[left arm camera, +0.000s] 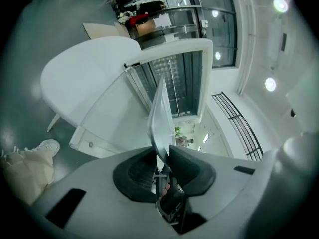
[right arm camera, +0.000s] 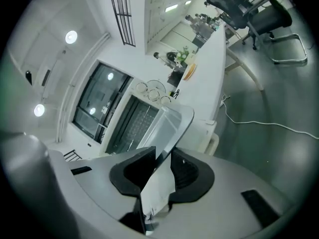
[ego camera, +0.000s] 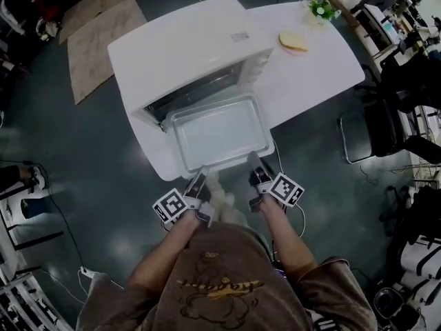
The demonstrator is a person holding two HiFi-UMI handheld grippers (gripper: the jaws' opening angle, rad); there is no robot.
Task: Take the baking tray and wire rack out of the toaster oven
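**Both jaws on the tray's near rim**

Brown-sleeved arms [ego camera: 207, 254] reach forward from the bottom of the head view, one gripper in each hand. Left gripper [ego camera: 201, 179] is clamped narrow on the near rim of the shallow silver metal baking tray [ego camera: 219, 133], close to its left corner. Right gripper [ego camera: 255, 167] pinches the same rim near the right corner. Each gripper view shows the thin metal edge squeezed between the dark pads.

That tray sits mostly clear of the white toaster oven [ego camera: 193, 54], above the lowered glass door [left arm camera: 109, 113] at the near left corner of the white table [ego camera: 324, 67].

Best play here, I'd say: draw both hands back evenly and level, so the tray neither twists in those thin-edge grips nor scrapes the door.

Inside the oven, the wire rack [right arm camera: 135, 119] waits, not yet touched.

Off the line of travel, a round bread slice [ego camera: 294, 42] lies toward the table's far edge and a small green plant [ego camera: 320, 7] stands at its far right corner. Nothing blocks the pull except the person's own body close behind.
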